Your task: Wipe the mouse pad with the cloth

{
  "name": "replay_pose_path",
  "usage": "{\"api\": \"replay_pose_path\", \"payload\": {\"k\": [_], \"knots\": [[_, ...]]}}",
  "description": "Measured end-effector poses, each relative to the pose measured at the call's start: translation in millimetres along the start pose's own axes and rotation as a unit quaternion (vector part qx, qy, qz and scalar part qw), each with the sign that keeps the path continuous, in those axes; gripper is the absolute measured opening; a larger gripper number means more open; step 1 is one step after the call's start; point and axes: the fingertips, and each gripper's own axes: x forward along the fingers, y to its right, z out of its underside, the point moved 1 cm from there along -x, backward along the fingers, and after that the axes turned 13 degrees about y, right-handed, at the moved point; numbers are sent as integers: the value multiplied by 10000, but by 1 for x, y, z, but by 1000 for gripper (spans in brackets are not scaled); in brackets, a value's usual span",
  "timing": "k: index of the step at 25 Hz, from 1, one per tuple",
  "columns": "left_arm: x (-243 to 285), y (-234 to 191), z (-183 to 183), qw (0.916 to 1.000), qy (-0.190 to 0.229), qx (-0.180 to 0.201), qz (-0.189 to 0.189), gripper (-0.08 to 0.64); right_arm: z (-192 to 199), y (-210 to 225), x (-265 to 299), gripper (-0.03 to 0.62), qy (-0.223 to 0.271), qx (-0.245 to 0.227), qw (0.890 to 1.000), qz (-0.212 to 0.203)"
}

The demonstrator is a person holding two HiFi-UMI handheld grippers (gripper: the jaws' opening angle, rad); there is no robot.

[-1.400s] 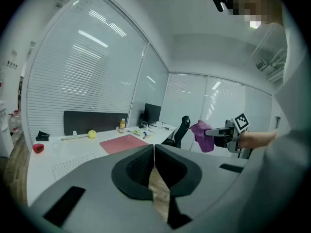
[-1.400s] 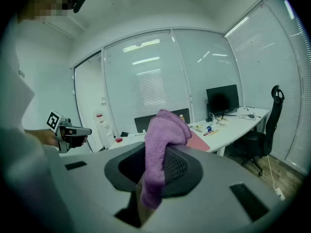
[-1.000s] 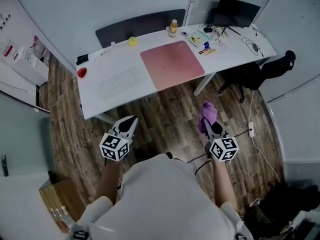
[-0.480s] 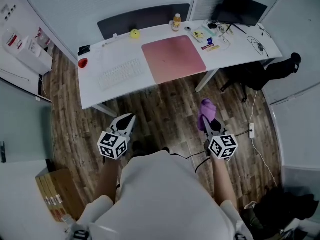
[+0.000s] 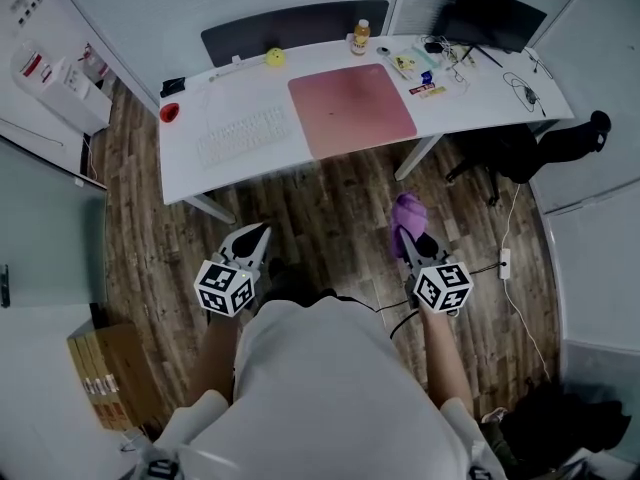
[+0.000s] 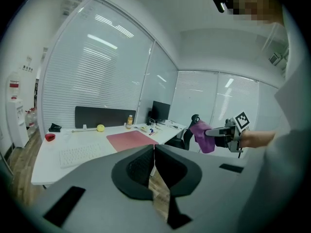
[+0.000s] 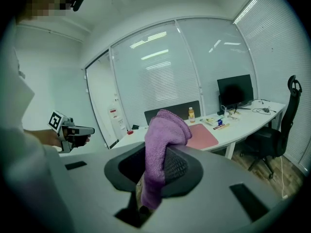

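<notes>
cloth [image 5: 407, 213] clamped in right gripper [image 5: 408, 236], left gripper [image 5: 260, 232] closed on nothing, mouse pad [image 5: 352, 110] well apart.

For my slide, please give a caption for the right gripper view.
Right gripper holds a purple cloth between its jaws, facing the white desk with the pink mouse pad.

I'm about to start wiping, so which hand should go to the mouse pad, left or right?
Right, probably. The right tongs are shut on the cloth and stand roughly in line with the pad. The left tongs are shut, empty, and sit nearer the keyboard.
</notes>
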Motion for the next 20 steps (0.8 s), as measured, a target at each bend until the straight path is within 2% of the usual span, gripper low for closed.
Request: {"api": "replay_pose_path", "payload": {"k": [9,20], "knots": [[15,-23,-6,10000,3,-20,11,21,0,1,28,84,-89,-16,9999,-43],[82,-75,-16,9988,-157,-83,463,21,-3,19,93,84,-274,53,9993,266]]}}
